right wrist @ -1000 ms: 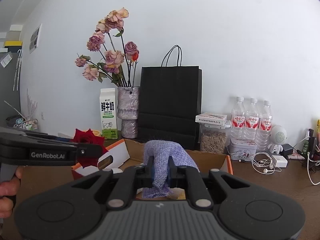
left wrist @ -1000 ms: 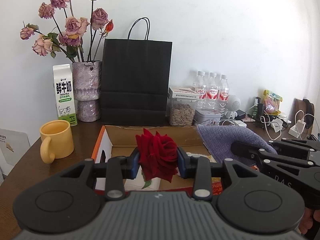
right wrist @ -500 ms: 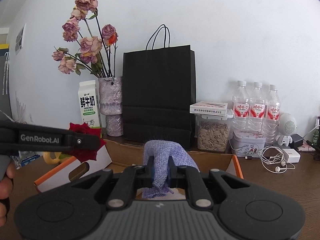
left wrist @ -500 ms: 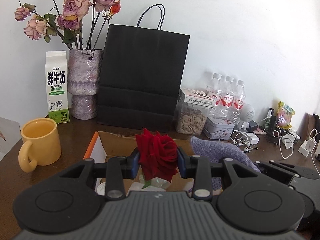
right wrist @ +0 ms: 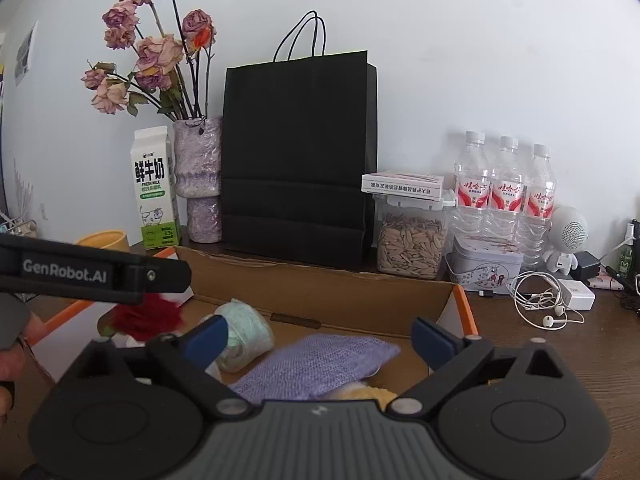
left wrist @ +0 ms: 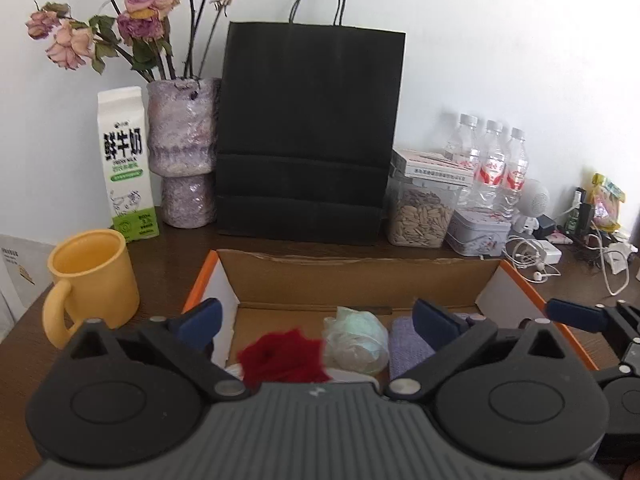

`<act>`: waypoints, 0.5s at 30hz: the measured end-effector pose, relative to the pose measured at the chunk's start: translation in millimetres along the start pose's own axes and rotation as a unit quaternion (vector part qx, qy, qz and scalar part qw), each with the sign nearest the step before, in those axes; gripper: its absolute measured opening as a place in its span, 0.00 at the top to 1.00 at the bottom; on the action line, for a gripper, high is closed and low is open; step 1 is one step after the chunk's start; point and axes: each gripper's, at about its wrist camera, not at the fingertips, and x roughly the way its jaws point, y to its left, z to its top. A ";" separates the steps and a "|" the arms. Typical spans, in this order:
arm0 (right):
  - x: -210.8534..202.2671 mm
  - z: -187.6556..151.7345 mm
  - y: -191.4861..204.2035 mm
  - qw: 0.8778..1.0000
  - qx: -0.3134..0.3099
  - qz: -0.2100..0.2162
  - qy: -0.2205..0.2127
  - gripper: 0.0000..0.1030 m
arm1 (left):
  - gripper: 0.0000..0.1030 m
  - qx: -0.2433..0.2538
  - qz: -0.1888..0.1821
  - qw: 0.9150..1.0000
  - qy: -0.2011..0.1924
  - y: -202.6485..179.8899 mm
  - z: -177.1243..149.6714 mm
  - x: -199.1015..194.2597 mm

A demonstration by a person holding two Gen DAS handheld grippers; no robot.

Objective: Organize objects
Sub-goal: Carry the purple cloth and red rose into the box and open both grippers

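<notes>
An open cardboard box (left wrist: 360,276) with orange edges sits in front of me; it also shows in the right wrist view (right wrist: 320,292). My left gripper (left wrist: 316,316) is open above it. A red rose (left wrist: 280,356) lies blurred inside the box below the jaws, also in the right wrist view (right wrist: 148,316). My right gripper (right wrist: 320,332) is open. A purple cloth (right wrist: 316,364) lies in the box beneath it, also in the left wrist view (left wrist: 408,344). A pale green roll (right wrist: 244,336) lies between rose and cloth.
A yellow mug (left wrist: 92,276) stands left of the box. Behind are a milk carton (left wrist: 126,164), a vase of dried roses (left wrist: 184,152), a black paper bag (left wrist: 312,132), a seed jar (left wrist: 420,216), a tin (left wrist: 478,232), water bottles (right wrist: 504,188) and cables (right wrist: 540,296).
Both grippers have opened. The rose has dropped from the left jaws into the box, and the purple cloth has dropped from the right jaws into the box.
</notes>
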 end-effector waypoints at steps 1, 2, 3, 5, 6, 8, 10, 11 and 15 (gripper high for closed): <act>-0.6 0.1 0.1 1.000 0.001 -0.002 0.002 0.01 | 0.00 0.002 0.006 1.000 0.001 -0.6 0.0 0.2; -0.8 -0.1 -0.2 1.000 0.003 -0.003 0.003 0.00 | 0.00 0.001 0.006 1.000 0.004 -0.2 -0.1 0.7; -1.1 -0.4 -0.4 1.000 0.004 -0.004 0.003 0.00 | 0.00 -0.002 0.005 1.000 0.006 0.5 0.0 1.1; -1.2 -0.5 -0.6 1.000 0.005 -0.004 0.005 0.00 | 0.00 -0.005 0.004 1.000 0.006 1.6 0.6 0.2; -1.2 -0.5 -0.5 1.000 0.005 -0.005 0.007 0.00 | 0.00 -0.005 0.004 1.000 0.005 1.7 1.0 -0.7; -1.1 -0.7 -0.2 1.000 0.005 -0.006 0.009 0.00 | 0.00 -0.005 0.002 1.000 0.003 1.6 1.6 -2.9; -1.2 -1.0 0.5 1.000 0.004 -0.006 0.011 0.00 | 0.00 -0.006 0.000 1.000 0.001 1.3 2.0 -4.2; -1.6 -1.7 1.1 1.000 0.004 -0.007 0.012 0.00 | 0.00 -0.006 0.000 1.000 0.001 1.1 2.1 -4.7; -3.2 -3.0 2.7 1.000 0.001 -0.006 0.016 0.00 | 0.00 -0.005 -0.001 1.000 0.001 0.9 1.8 -6.0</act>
